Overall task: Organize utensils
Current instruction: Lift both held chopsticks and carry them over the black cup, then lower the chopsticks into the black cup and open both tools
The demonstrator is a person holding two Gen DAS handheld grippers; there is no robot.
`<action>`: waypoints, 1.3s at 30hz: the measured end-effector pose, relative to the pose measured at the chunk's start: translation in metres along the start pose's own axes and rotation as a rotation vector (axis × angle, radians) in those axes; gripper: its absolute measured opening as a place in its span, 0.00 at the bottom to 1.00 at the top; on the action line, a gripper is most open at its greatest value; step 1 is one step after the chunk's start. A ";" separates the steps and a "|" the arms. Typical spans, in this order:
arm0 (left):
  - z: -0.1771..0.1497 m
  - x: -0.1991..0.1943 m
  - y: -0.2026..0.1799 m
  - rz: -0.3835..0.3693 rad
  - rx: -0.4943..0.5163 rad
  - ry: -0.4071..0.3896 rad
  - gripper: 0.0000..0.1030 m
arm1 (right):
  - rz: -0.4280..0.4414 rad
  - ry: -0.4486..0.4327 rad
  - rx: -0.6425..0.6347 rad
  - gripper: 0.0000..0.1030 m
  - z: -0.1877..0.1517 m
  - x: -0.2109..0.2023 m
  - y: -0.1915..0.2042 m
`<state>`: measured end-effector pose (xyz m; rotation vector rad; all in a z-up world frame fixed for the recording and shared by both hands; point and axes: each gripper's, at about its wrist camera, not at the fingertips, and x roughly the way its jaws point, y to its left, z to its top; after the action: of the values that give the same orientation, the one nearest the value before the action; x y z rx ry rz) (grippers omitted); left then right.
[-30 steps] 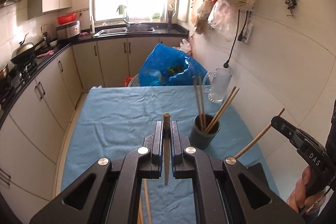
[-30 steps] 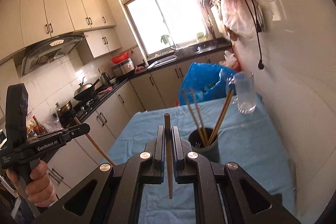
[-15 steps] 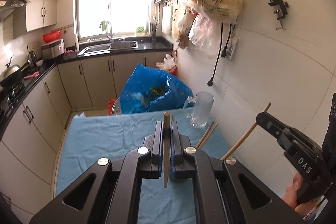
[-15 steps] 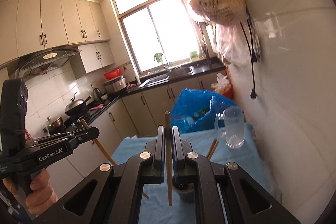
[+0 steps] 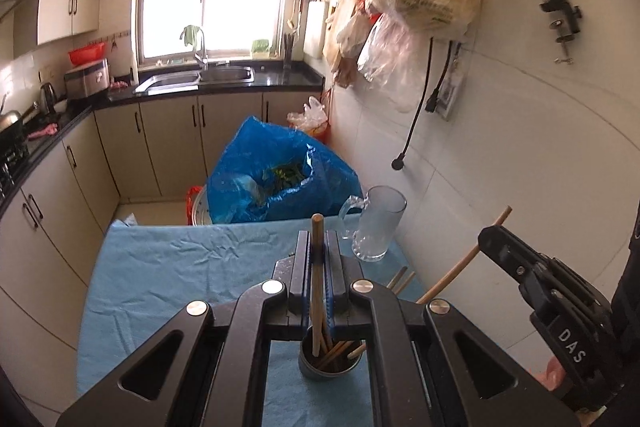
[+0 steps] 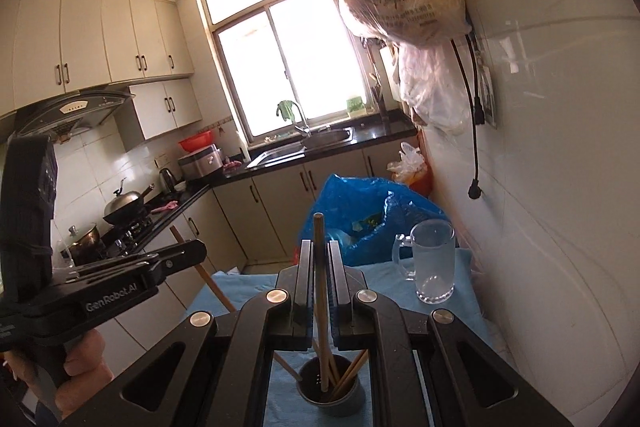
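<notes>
Holder (image 5: 330, 361) now seemingly under both chopsticks (image 5: 317, 281)

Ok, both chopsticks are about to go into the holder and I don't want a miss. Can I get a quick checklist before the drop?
1. Left gripper shut on its chopstick: ok.
2. Right gripper shut on its chopstick: ok.
3. Holder upright on the blue cloth: ok.
4. Room in the holder beside the chopsticks already there: ok.
5. Both tips directly over the opening: cannot tell.
6. Glass mug apart from the holder: ok.
</notes>
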<state>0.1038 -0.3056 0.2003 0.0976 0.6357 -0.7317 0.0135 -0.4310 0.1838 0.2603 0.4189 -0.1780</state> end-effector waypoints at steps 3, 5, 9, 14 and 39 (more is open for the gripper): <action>-0.008 0.019 0.006 -0.007 -0.015 0.026 0.05 | -0.003 0.026 0.013 0.06 -0.007 0.012 -0.006; -0.016 0.029 0.010 -0.013 -0.024 0.044 0.05 | -0.005 0.047 0.018 0.06 -0.013 0.021 -0.010; -0.032 0.051 0.016 -0.004 -0.028 0.089 0.05 | -0.011 0.093 0.031 0.06 -0.029 0.036 -0.018; -0.052 0.069 0.024 0.001 -0.036 0.135 0.05 | -0.019 0.144 0.047 0.06 -0.046 0.052 -0.025; -0.068 0.080 0.037 0.010 -0.032 0.144 0.07 | -0.064 0.227 0.067 0.07 -0.073 0.073 -0.042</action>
<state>0.1390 -0.3051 0.0949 0.1249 0.7831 -0.7090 0.0426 -0.4583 0.0797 0.3353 0.6474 -0.2261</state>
